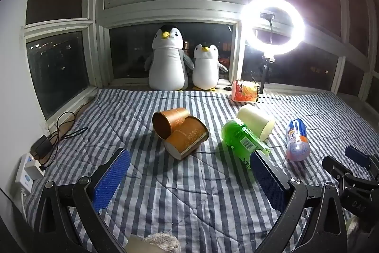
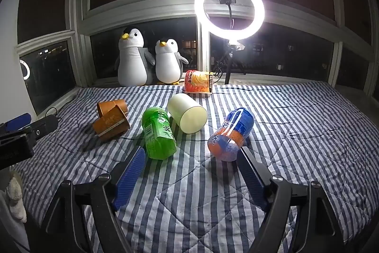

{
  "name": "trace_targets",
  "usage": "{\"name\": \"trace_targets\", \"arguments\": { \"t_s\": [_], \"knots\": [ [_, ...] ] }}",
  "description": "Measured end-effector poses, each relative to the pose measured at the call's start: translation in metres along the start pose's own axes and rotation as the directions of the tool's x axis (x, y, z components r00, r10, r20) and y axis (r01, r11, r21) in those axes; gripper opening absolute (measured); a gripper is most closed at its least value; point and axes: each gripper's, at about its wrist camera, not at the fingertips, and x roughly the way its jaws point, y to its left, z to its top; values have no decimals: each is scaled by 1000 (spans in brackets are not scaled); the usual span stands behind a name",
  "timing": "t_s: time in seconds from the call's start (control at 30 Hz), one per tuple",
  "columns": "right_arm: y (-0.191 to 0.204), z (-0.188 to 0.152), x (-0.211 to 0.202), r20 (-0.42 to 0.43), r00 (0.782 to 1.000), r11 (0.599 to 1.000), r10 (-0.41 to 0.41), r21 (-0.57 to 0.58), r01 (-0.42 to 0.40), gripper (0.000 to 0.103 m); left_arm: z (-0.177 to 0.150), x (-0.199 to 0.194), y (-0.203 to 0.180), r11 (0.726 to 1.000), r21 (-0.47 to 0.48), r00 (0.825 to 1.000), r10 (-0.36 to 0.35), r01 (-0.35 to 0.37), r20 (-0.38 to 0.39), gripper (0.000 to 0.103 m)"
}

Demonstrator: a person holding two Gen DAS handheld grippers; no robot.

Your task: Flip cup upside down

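Observation:
Several cups lie on their sides on the striped quilt (image 1: pixel 184 193). Two brown paper cups (image 1: pixel 187 139) lie touching; they also show in the right wrist view (image 2: pixel 111 126). A green cup (image 1: pixel 241 139) (image 2: pixel 158 134), a cream cup (image 1: pixel 255 120) (image 2: pixel 189 114) and a blue-orange cup (image 1: pixel 297 141) (image 2: pixel 231 134) lie to their right. My left gripper (image 1: pixel 187 177) is open and empty, just short of the brown cups. My right gripper (image 2: pixel 191 172) is open and empty, between the green and blue-orange cups, near them.
Two penguin plush toys (image 1: pixel 170 63) (image 2: pixel 151 61) and a snack pack (image 1: pixel 245 90) (image 2: pixel 199 82) stand at the window. A lit ring light (image 1: pixel 272 25) (image 2: pixel 229 7) stands behind. A power strip with cables (image 1: pixel 30 172) lies at the quilt's left edge.

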Motion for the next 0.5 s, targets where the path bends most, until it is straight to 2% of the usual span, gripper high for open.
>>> {"name": "trace_targets", "arguments": {
  "t_s": [0.5],
  "knots": [
    [-3, 3, 0, 1, 1000, 1000, 3, 2, -3, 77, -1, 1, 4, 1000, -14, 1000, 4, -4, -11, 103]
  ]
}}
